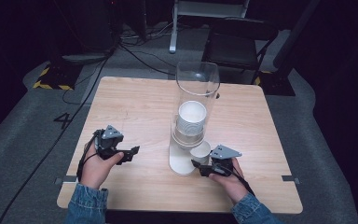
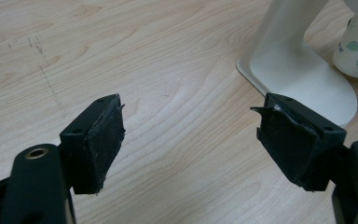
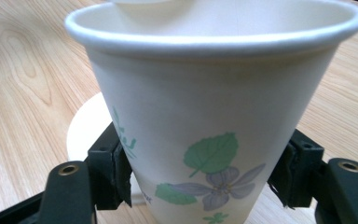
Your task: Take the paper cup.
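Note:
A white paper cup with a printed leaf and flower is clamped between both pads of my right gripper, held upright. In the high view the cup sits just right of the dispenser's white base, under its clear tube, which holds a stack of white cups. My right gripper points left toward the base. My left gripper rests at the table's left, open with nothing between its pads; it looks toward the base and the cup.
The wooden table has bare surface at the left and back. Behind it are a dark chair, cables on the grey floor and black-and-yellow tape.

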{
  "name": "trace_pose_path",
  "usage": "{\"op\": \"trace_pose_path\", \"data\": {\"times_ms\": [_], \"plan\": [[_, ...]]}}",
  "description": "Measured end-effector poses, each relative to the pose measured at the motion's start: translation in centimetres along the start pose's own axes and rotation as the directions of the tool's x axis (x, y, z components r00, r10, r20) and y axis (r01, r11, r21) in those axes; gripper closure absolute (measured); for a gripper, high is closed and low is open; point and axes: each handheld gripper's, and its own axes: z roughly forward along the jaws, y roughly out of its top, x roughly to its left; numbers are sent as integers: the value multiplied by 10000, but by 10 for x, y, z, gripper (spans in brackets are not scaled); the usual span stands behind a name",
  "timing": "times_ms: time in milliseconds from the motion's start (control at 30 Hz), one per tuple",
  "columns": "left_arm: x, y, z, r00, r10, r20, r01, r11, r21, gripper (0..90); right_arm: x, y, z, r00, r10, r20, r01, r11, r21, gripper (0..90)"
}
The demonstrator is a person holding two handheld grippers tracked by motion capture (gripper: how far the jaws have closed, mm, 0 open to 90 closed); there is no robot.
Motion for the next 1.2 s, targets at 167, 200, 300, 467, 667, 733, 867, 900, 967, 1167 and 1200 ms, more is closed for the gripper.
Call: {"op": "trace_pose_path", "data": {"times_ms": [167,200,300,467,667,733,867,900,967,1167,1200], "plan": [[0,0,0,10000,-7,4,7,10000,1,225,-8,-2,-11,10000,11,81,-10,10000,-23,331],[0,0,0,10000,-19,0,19,10000,4,225,-10,-2,-14,9999,80,80,-79,9999,-86,331],[0,0,0,10000,-21,-5,21,10000,17,224,-17,-3,-21,9996,208,172,-203,9995,-258,330],[1,-1,0,10000,-29,-16,29,10000,16,224,-29,-1,-30,9980,493,393,-471,9974,-554,328],[2,-4,-3,9999,-161,-33,161,9999,13,215,-40,5,-38,9925,1060,615,-992,9895,-1047,328],[3,-5,-4,9998,-169,-69,169,9999,15,212,-46,8,-41,9907,1141,742,-1037,9859,-1313,327],[3,-9,-7,9998,-151,-121,152,9999,67,204,-55,12,-47,9872,1215,1032,-1053,9830,-1505,328],[3,-10,-7,9999,-145,-73,146,9999,64,200,-58,13,-47,9868,1214,1072,-1042,9825,-1541,328],[4,-10,-9,9999,-122,-89,123,9999,117,194,-64,14,-49,9838,1277,1257,-1071,9815,-1590,328],[6,-17,-15,9999,-68,-131,70,9998,187,177,-84,18,-54,9699,1694,1749,-1406,9761,-1657,327],[6,-18,-15,9999,-84,-142,87,9998,190,174,-88,18,-54,9672,1743,1846,-1440,9755,-1664,328]]}}
